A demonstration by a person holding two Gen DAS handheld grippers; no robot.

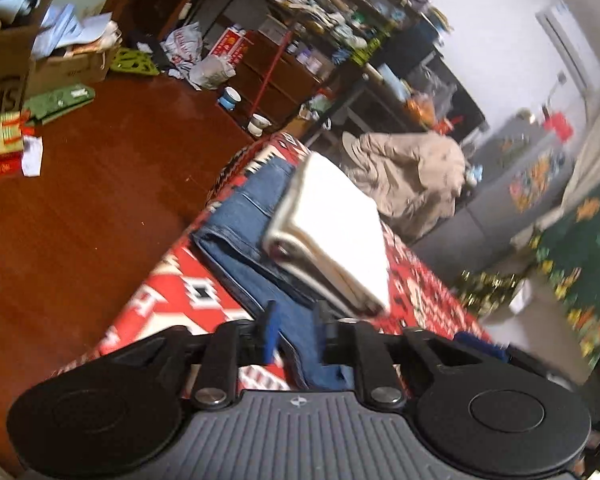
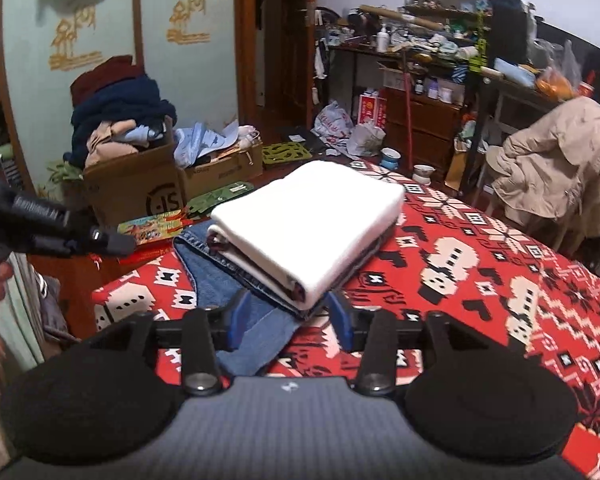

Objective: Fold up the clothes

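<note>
Jeans (image 2: 204,276) lie flat on the red patterned worktop (image 2: 480,272), just ahead of the right gripper (image 2: 288,314). A folded white garment (image 2: 312,220) sits stacked on them, likely to keep finished pieces in one pile. The right gripper's jaws stand wide and hold nothing. The left gripper (image 1: 296,330) has a narrow gap, also empty, with the pile just ahead.

Red patterned cloth (image 2: 480,248) lies bare right of the folded stack (image 2: 312,224).
</note>
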